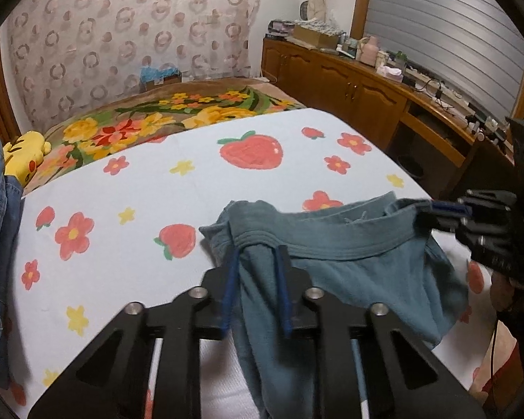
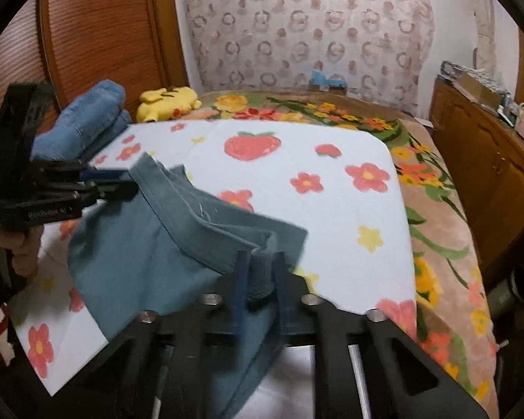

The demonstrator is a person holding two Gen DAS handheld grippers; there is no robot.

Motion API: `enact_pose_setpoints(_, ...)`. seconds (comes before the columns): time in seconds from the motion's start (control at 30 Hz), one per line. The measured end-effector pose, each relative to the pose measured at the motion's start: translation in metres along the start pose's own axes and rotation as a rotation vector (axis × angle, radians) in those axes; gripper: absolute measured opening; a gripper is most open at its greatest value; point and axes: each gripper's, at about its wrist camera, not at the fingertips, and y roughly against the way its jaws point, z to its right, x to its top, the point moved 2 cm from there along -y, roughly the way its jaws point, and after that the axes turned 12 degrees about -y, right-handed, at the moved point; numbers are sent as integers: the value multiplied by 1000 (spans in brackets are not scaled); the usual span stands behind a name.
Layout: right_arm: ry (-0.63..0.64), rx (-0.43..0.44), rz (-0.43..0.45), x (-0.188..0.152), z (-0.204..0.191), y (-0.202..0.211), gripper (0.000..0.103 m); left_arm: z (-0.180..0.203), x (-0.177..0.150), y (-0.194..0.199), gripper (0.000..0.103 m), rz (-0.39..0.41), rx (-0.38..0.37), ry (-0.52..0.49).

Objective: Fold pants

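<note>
Your left claw (image 1: 255, 255) is clenched on the waistband of the teal pants (image 1: 332, 262), pinching a bunched fold of the band between its blue-padded fingers (image 1: 231, 279). Your right claw (image 2: 260, 262) grasps the other end of the same waistband, with a wad of fabric caught between its fingers (image 2: 239, 289). In the left wrist view the right claw shows at the right side, gripping the band's far end; in the right wrist view the left claw shows at the left side, gripping the opposite end.

The pants hang between the two claws, the waistband stretched in a shallow curve and the rest of the cloth drooping below it over the strawberry-and-flower sheet (image 1: 192, 181) that covers the near part of the bed. Whether the lower cloth touches the sheet you cannot tell from either view.

Past the sheet's far edge lies a floral blanket (image 1: 150, 118). At the bed's far left corner a yellow plush toy (image 2: 169, 101) rests just beside a stack of blue jeans (image 2: 91, 118). A wooden cabinet (image 1: 349, 80) runs along the bed's right edge, its top crowded with small items.
</note>
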Motion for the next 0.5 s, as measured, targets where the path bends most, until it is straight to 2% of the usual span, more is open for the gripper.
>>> enact_pose_setpoints(0.07, -3, 25, 45, 6, 2, 5, 8, -4, 1, 3, 16, 19, 12, 21)
enact_pose_setpoints(0.13, -7, -5, 79, 12, 6, 5, 8, -9, 2, 2, 16, 18, 43, 42)
enact_pose_setpoints(0.23, -28, -27, 86, 15, 10, -3, 7, -11, 4, 0, 15, 21, 46, 48)
enact_pose_setpoints(0.5, -45, -76, 19, 16, 5, -27, 7, -13, 1, 2, 15, 11, 48, 48)
